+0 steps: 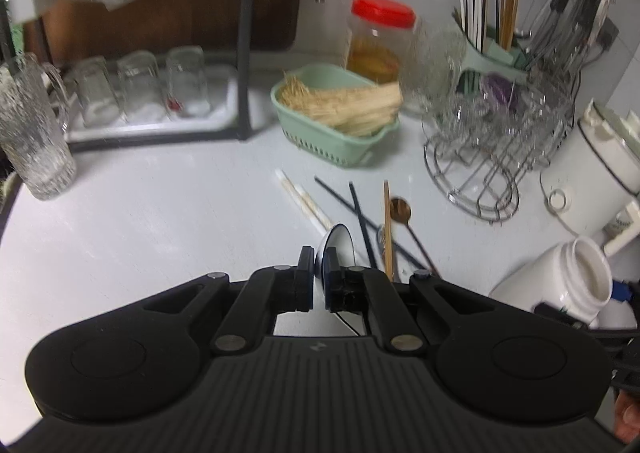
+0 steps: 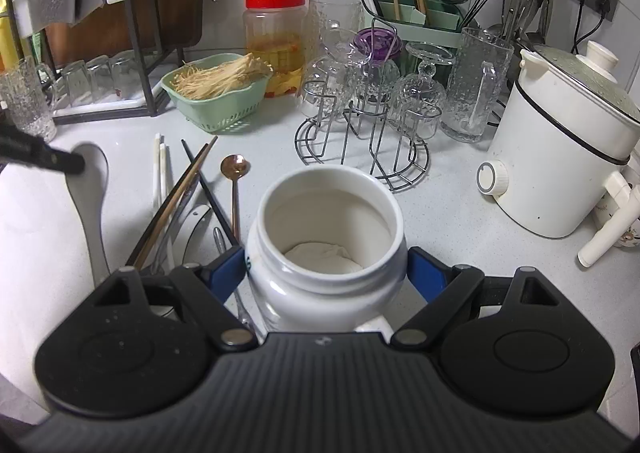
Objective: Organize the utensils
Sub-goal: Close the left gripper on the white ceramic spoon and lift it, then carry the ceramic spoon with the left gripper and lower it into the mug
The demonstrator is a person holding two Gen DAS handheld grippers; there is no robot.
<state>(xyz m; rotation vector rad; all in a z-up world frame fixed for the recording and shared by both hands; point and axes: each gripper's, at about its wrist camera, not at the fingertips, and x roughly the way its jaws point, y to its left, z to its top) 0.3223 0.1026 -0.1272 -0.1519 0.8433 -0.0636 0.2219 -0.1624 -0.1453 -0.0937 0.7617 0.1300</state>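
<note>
My left gripper (image 1: 319,267) is shut on a white ceramic spoon (image 1: 338,243) with a dark rim, held above the counter; the same spoon shows at the left of the right wrist view (image 2: 93,189). My right gripper (image 2: 326,267) is shut on an open white jar (image 2: 326,229), which also shows at the right of the left wrist view (image 1: 568,277). Loose utensils lie on the counter: white chopsticks (image 2: 159,169), dark chopsticks (image 2: 208,189), wooden chopsticks (image 2: 180,193) and a copper spoon (image 2: 235,173). A green utensil holder (image 2: 416,15) with chopsticks stands at the back.
A green basket of enoki mushrooms (image 2: 216,93), a red-lidded jar (image 2: 276,41), a wire glass rack (image 2: 360,125), a tall glass mug (image 2: 476,89) and a white electric pot (image 2: 560,149) crowd the back and right. A dish rack with upturned glasses (image 2: 96,77) stands at the left.
</note>
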